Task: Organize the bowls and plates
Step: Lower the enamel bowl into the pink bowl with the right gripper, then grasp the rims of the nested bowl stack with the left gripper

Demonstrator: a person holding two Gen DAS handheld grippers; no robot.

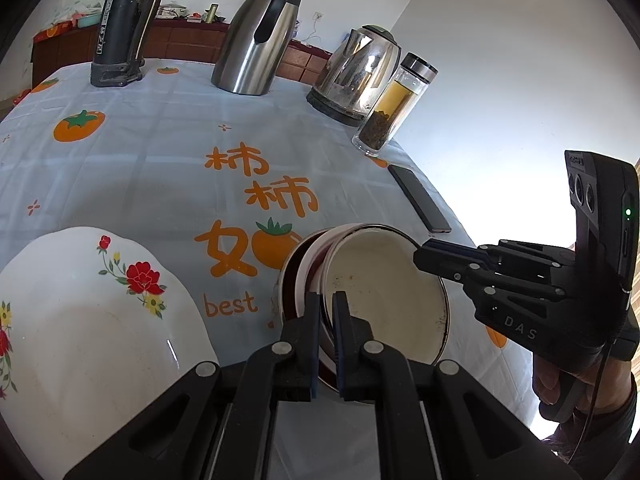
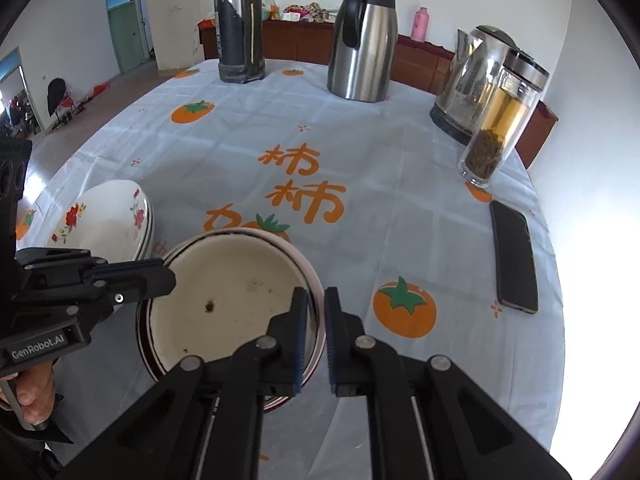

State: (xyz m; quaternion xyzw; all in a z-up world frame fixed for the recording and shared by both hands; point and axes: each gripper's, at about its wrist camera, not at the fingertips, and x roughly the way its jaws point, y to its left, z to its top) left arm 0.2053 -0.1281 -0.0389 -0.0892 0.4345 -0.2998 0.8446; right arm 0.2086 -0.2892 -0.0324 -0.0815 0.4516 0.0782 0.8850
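Observation:
A stack of nested enamel bowls (image 1: 380,292), cream inside with dark red rims, sits tilted on the tablecloth near the front. My left gripper (image 1: 327,304) is shut on the near rim of the inner bowl. My right gripper (image 1: 419,254) comes in from the right and pinches the opposite rim. In the right wrist view the bowls (image 2: 224,304) lie just ahead, with the right gripper (image 2: 316,294) shut on their right rim and the left gripper (image 2: 170,276) on the left rim. White flowered plates (image 1: 92,320) (image 2: 112,220) are stacked to the left of the bowls.
A black phone (image 1: 420,200) (image 2: 514,256) lies near the table's right edge. Along the back stand a tea bottle (image 1: 394,108), an electric kettle (image 1: 356,76), a steel jug (image 1: 260,36) and a dark thermos (image 1: 124,24). A hand (image 1: 560,384) holds the right gripper.

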